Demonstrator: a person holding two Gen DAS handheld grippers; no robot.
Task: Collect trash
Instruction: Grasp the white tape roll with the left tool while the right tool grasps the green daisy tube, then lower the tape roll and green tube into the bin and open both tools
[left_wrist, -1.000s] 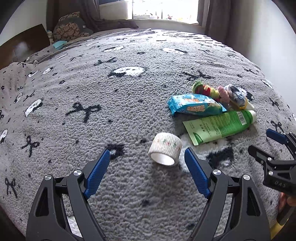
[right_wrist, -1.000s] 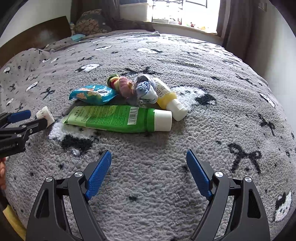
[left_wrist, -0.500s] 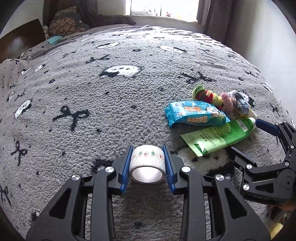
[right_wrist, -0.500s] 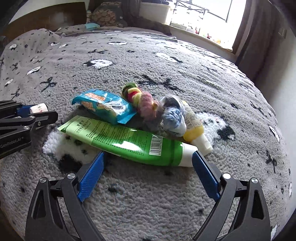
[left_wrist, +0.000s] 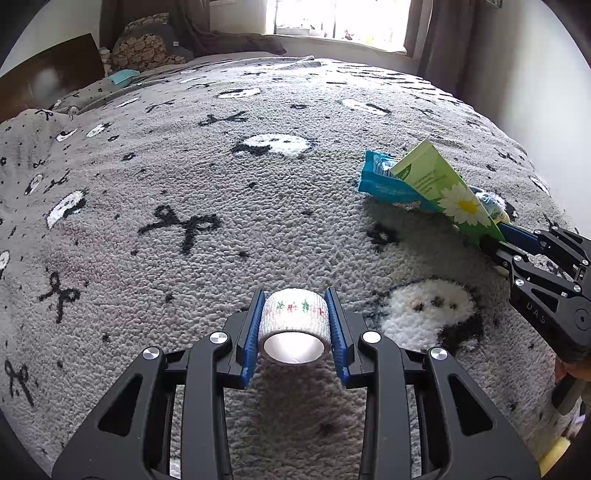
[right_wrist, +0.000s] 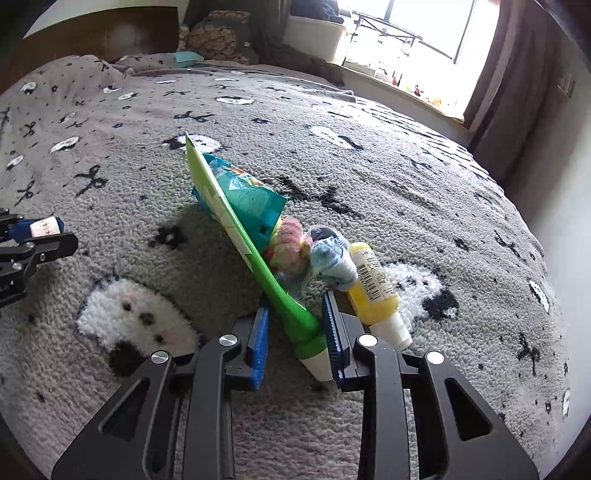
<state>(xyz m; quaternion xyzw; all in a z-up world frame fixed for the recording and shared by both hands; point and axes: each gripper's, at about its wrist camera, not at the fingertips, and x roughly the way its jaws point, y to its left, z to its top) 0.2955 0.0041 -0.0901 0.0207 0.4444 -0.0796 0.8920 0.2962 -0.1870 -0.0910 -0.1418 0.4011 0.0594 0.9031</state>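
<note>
My left gripper (left_wrist: 294, 328) is shut on a white tape roll (left_wrist: 294, 325) with small coloured marks, held just above the grey blanket (left_wrist: 184, 184). My right gripper (right_wrist: 297, 339) is shut on the cap end of a green tube (right_wrist: 258, 258), which tilts up off the bed; the tube also shows in the left wrist view (left_wrist: 447, 192). A blue snack wrapper (right_wrist: 247, 199), a pink and yellow bundle (right_wrist: 291, 243), a crumpled blue and clear wrapper (right_wrist: 330, 258) and a yellow bottle (right_wrist: 373, 291) lie just beyond the tube.
The bed is covered by a grey blanket with black bows and white patches. Pillows (left_wrist: 147, 48) and a dark headboard (left_wrist: 44, 81) are at the far left. A window (left_wrist: 332, 18) and curtains stand behind. A wall (right_wrist: 565, 203) runs along the right.
My right gripper closed on the green tube and tipped it up off the blanket. My left gripper stays shut on the tape roll and has lifted slightly.
</note>
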